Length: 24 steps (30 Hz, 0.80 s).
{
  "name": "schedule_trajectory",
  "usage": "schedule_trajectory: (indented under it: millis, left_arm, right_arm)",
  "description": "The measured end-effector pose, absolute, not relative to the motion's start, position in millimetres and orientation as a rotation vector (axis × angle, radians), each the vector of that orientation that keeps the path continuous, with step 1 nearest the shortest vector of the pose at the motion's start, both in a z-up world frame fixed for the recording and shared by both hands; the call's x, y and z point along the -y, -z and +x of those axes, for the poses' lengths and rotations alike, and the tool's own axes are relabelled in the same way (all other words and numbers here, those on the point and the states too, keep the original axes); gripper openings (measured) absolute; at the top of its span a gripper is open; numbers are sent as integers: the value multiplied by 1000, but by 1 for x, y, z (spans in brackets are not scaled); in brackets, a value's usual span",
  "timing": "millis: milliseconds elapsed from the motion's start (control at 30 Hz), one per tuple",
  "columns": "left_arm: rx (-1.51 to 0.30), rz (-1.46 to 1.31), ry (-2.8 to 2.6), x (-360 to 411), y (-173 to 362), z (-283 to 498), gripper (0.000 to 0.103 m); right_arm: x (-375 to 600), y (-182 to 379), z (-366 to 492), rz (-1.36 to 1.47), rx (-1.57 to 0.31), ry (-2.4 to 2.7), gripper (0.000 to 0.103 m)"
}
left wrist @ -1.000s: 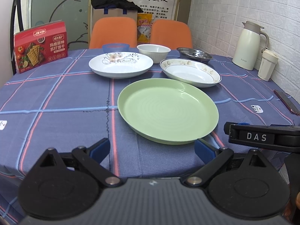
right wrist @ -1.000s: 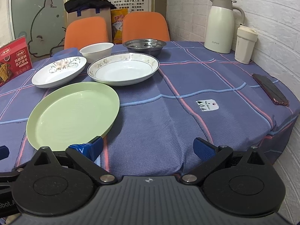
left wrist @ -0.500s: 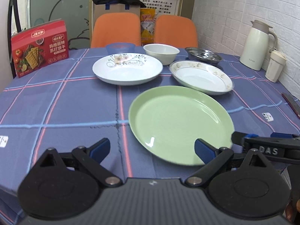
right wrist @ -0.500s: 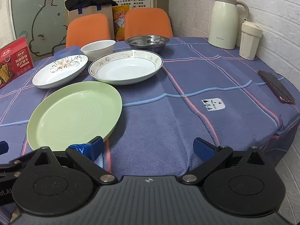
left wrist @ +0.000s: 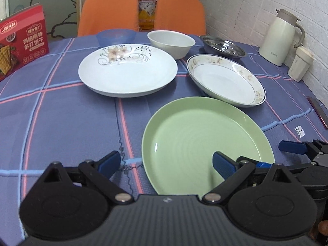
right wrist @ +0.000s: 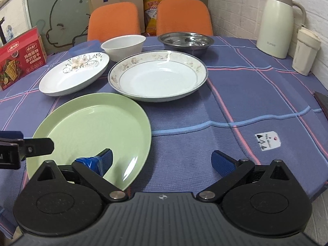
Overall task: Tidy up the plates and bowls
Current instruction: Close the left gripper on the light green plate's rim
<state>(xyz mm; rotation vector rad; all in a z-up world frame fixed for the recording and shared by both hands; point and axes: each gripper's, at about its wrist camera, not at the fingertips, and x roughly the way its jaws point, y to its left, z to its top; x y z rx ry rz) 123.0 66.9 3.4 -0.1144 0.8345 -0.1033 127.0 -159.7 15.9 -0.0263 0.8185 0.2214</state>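
The pale green plate (left wrist: 205, 141) lies flat at the near edge of the blue plaid tablecloth (left wrist: 61, 119), glossy and bare. Three plates in all: green, flowered white (left wrist: 128, 69), gilt-rimmed white (left wrist: 225, 80). Three bowls: blue (left wrist: 116, 37), white (left wrist: 171, 43), steel (left wrist: 223, 46). Left gripper (left wrist: 166, 164) and right gripper (right wrist: 162, 162) both gape, gripping nothing.

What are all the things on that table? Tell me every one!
green plate: 1, pale green, nearest, front left
flowered plate: 1, white, behind it, left
rimmed plate: 1, white with patterned rim, middle
white bowl: 1, white, far middle
blue bowl: 1, see-through blue, far left
metal bowl: 1, silver, far right
cracker box: 1, red, left edge
jug: 1, cream, by wall
cup: 1, cream, beside jug
phone: 1, dark, right edge
chairs: 2, orange, behind table
tablecloth: 1, blue checked
left gripper: open
right gripper: open
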Motion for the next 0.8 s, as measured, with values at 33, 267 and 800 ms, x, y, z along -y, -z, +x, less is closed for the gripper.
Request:
schedule_trajectory:
  millis: [33, 267, 800]
  left_arm:
    - [-838, -109, 105, -66, -2, 125, 93]
    - [-845, -46, 103, -65, 5, 133, 72]
    - [-775, -88, 82, -78, -9, 117, 41]
  right_arm:
    - [155, -14, 129, -37, -827, -242, 90]
    - [144, -8, 136, -47, -822, -321, 91]
    - [113, -7, 127, -55, -754, -402, 91]
